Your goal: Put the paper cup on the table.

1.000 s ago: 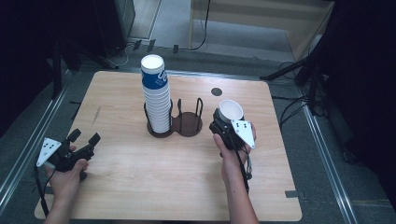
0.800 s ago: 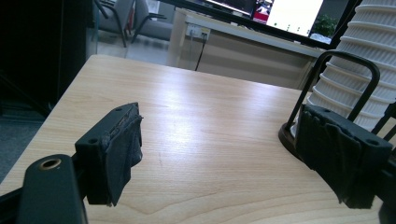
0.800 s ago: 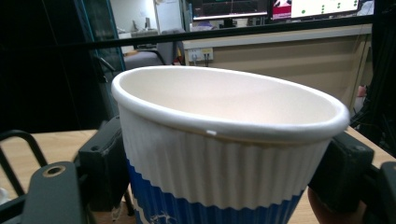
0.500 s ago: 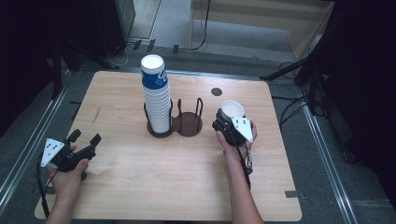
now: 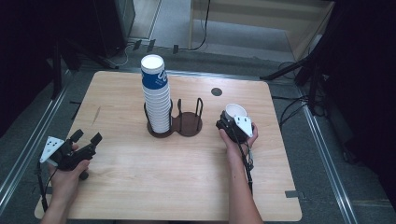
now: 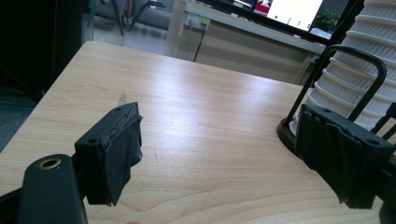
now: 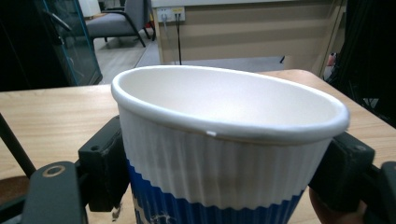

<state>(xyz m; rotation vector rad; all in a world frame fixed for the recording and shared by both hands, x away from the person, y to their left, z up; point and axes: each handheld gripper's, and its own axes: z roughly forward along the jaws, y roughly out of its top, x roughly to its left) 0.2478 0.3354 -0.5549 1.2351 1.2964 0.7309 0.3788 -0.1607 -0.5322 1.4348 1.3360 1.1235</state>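
- Two hand-held grippers sit at the near part of the worktop (image 5: 140,196): the left hand-held gripper (image 5: 87,138) low at the near left corner, the right hand-held gripper (image 5: 227,122) further in, right of centre.
- Left one: its jaws stand spread wide with nothing between them; in the left gripper view bare light wood shows through the gap (image 6: 219,154).
- Right one: its jaws are pinching a single paper cup (image 7: 224,154), one pad on each side of the ribbed wall.
- That cup (image 5: 235,112) stands upright, long axis vertical, white mouth up and blue band low on its wall. It sits just right of the cup holder's empty ring (image 5: 189,125).
- Compared with a second ago, the right hand and its cup have barely shifted; the grip looks the same. The left hand has drawn a little nearer the table's close edge and further left.
- Beyond the hands, a dark two-ring cup holder (image 5: 200,108) stands mid-table. Its left ring carries a tall stack of cups (image 5: 156,100), upright, the top cup blue-banded.
- A small dark round spot (image 5: 216,92) lies on the wood further back.
- Worktop: pale wood grain, rounded corners, with a faint scuff (image 6: 123,98) near the left side.
- Around it: grey floor with metal rails (image 5: 28,149), trailing cables, dark stands, and a beige cabinet (image 5: 261,23) at the far end.
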